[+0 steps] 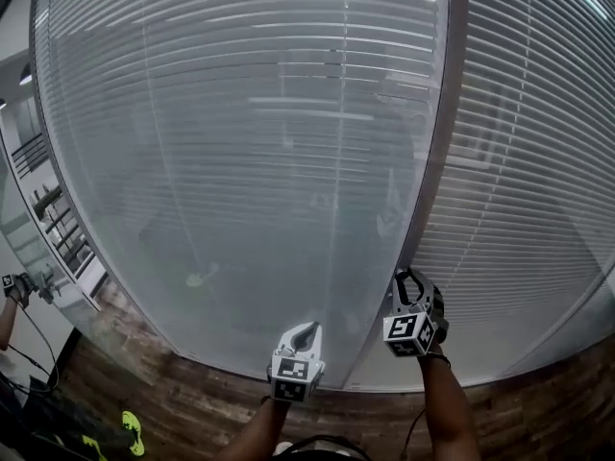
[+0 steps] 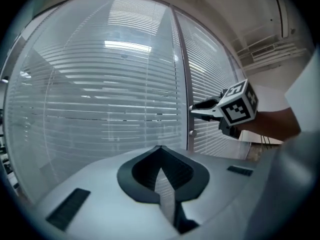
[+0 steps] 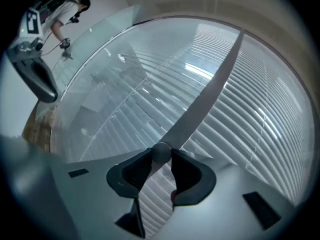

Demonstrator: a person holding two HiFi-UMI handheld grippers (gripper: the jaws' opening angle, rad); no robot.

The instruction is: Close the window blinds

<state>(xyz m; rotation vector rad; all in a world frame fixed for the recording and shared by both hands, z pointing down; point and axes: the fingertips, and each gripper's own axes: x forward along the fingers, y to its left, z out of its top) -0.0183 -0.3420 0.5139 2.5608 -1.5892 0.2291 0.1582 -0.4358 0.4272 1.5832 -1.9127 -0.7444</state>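
**Knob pinched at the frame post**

Right gripper (image 3: pixel 161 155) was up against the frame post (image 1: pixel 434 142). Its jaws were partway closed, with the pads pressed on either side of a small round knob (image 3: pixel 160 151) mounted on that post. Blinds (image 1: pixel 240 123) hung behind glass on both sides of the post, slats running level, all the way down to a strip of wood floor (image 1: pixel 192 392) at the post's foot. Left gripper (image 2: pixel 160 150) hovered left of the post in front of the left pane, jaws together with nothing between them. It was apart from the right gripper and lower in the head view, with open air between the two.
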